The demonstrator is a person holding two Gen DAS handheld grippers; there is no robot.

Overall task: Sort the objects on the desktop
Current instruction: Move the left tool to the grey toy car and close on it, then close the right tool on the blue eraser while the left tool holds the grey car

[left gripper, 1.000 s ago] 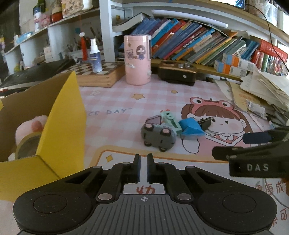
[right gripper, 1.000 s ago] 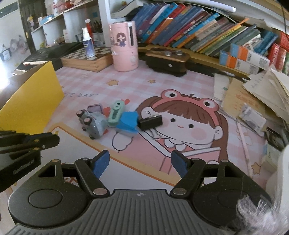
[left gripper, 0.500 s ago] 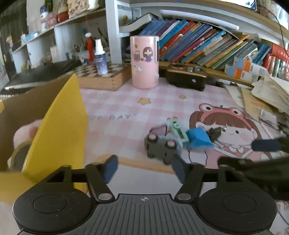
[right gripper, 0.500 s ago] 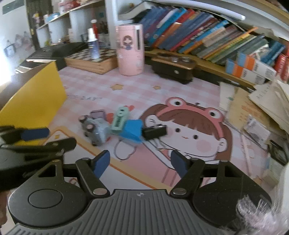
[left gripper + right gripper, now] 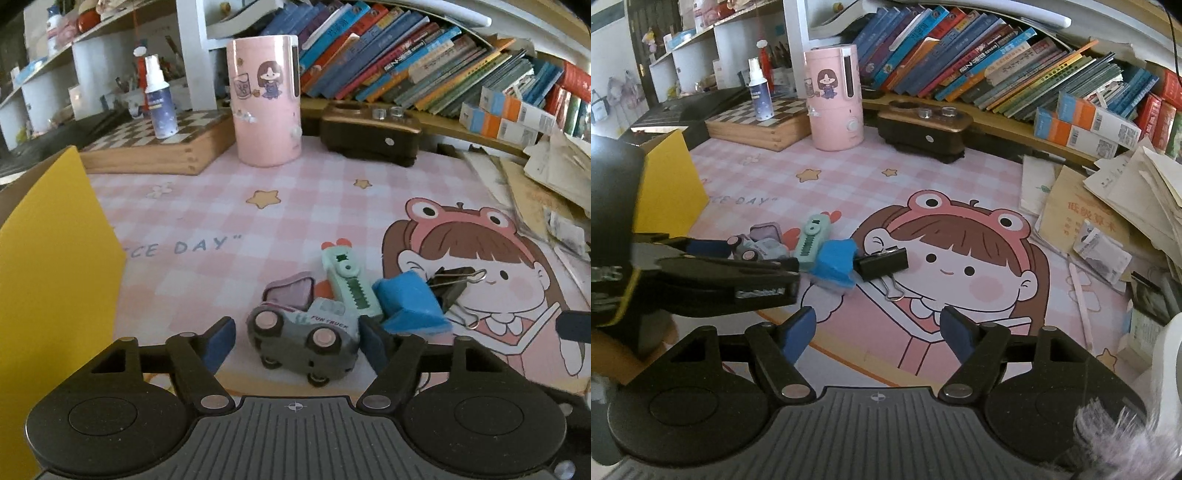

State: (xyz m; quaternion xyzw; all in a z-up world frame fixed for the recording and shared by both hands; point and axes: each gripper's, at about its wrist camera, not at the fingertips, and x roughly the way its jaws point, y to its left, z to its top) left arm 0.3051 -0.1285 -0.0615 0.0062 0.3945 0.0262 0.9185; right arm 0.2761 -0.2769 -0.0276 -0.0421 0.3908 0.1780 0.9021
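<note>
A grey toy truck (image 5: 303, 336) lies on the pink desk mat between the fingers of my left gripper (image 5: 297, 345). Its jaws are closing: the right pad is at the truck's end and a gap shows on the left. Behind the truck lie a small lilac tin (image 5: 290, 291), a mint green cutter (image 5: 347, 284), a blue block (image 5: 410, 302) and a black binder clip (image 5: 450, 284). My right gripper (image 5: 877, 332) hovers open over the mat, nothing between its fingers, with the clip (image 5: 882, 262) just ahead. The yellow box (image 5: 55, 258) stands at the left.
At the back stand a pink cylinder (image 5: 266, 99), a wooden chessboard box (image 5: 159, 147) with a spray bottle (image 5: 159, 107), and a dark brown case (image 5: 369, 133). Books line the shelf. Loose papers (image 5: 1126, 206) pile up along the right edge.
My left gripper went from shut to open and moved forward and down, so the toy truck now sits between its fingers. The right gripper has stayed put and open.
</note>
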